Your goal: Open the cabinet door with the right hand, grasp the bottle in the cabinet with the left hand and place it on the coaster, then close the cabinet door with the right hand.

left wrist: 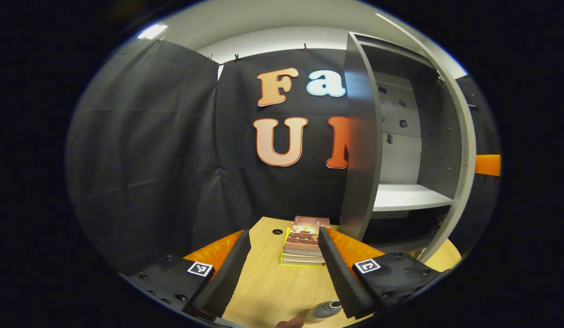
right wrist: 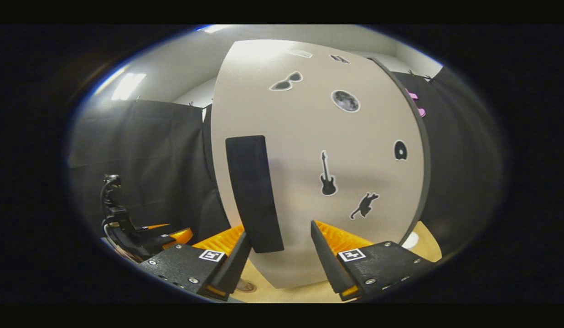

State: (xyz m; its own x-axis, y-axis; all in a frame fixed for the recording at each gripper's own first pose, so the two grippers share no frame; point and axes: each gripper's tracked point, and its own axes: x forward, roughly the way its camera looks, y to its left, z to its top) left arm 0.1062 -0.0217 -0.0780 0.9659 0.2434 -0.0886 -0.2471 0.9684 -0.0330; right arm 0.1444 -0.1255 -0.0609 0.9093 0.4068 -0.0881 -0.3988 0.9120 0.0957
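The tall grey cabinet [left wrist: 459, 150] fills the right of the left gripper view, its grey door [left wrist: 361, 136] swung open edge-on and the pale shelf [left wrist: 409, 196] bare. In the right gripper view that door's pale face carries a long black handle [right wrist: 253, 191] at centre.

The silver bottle [left wrist: 325, 310] sits at the bottom edge of the left gripper view on the light wooden table [left wrist: 272, 282], apparently on a brown coaster [left wrist: 288, 324], so closing the door looks next.

Risk: a hard or off-centre push could slam the door or slip off the handle.

The right tool [right wrist: 277, 259] points level at the door, spread wide about the handle's lower end, gripping nothing. The left tool [left wrist: 282, 269] hovers wide above the table, empty, aimed at 1 stack of books [left wrist: 305, 241].
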